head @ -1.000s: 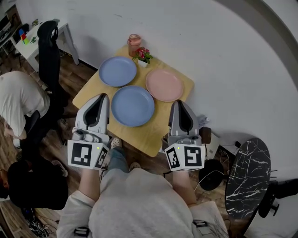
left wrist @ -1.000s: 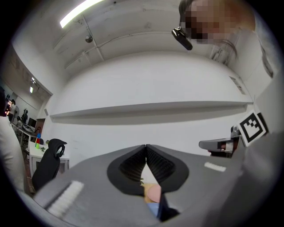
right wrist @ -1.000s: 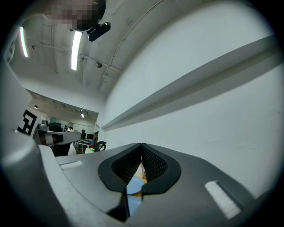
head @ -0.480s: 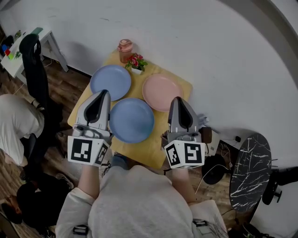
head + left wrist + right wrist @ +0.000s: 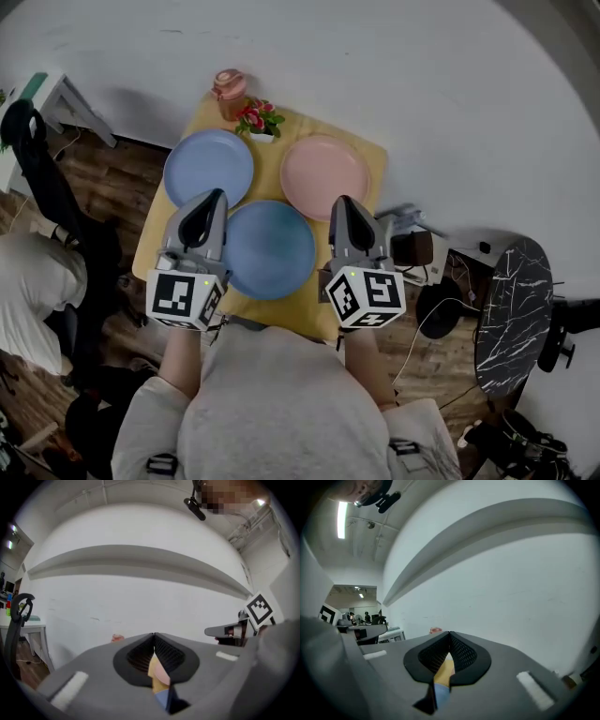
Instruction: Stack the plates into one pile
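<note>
Starting closest: left gripper (image 5: 212, 197) and right gripper (image 5: 343, 203) held out over the near part of the small wooden table (image 5: 281, 314), one on each side of the near blue plate (image 5: 272, 248). Both pinched fully together, nothing between the jaws, not touching anything, and aimed level enough to catch mostly white wall from their own views. Reads like a ready pose, bracketing the closest plate from both flanks before committing to a grab. Nothing stacked yet, so basically at the starting line. Going further back: second blue plate (image 5: 208, 167) at far left and pink plate (image 5: 325, 175) at far right. All three flat on the tabletop in a tight triangle, rims close, hard to say whether any actually touch. Probably spread out single like that to make each one its own pick-up. Past those, tucked up by the wall and out of the working area: small pot of flowers (image 5: 255, 117) and a pink lidded cup (image 5: 228, 86). Worth minding both when reaching for the back plates. Guessing the next bit means opening up first, then sliding a jaw under a rim, with only that thin edge to grab on plates lying flat.
</note>
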Tool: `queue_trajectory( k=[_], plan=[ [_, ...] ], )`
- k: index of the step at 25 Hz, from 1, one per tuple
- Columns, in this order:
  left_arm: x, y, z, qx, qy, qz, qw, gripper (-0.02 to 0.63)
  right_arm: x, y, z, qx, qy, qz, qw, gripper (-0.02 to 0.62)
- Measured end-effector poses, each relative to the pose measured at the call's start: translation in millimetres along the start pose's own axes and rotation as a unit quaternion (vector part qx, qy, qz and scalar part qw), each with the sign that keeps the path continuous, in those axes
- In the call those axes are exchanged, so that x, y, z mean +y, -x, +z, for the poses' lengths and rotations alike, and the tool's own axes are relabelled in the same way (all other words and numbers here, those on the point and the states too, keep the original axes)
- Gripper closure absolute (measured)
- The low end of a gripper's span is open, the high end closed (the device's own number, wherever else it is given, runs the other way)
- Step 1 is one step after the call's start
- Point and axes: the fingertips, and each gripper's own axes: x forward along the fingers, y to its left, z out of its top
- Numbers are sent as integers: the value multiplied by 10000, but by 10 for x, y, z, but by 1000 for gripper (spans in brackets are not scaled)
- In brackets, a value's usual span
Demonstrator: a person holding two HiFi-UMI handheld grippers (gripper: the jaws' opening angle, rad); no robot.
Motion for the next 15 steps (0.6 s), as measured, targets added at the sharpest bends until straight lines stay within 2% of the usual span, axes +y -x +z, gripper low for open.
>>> queue_trajectory(
  k=[8,15],
  plan=[
    [48,-168,-790,1049,287,-292,9936,546,-209,-117,-846,1125,-553,-416,9912,591],
    [163,-79,-1584,2023,620,-178,9772,545,-398,0,-1672,2108,-1182,-736,9676,589]
  ],
)
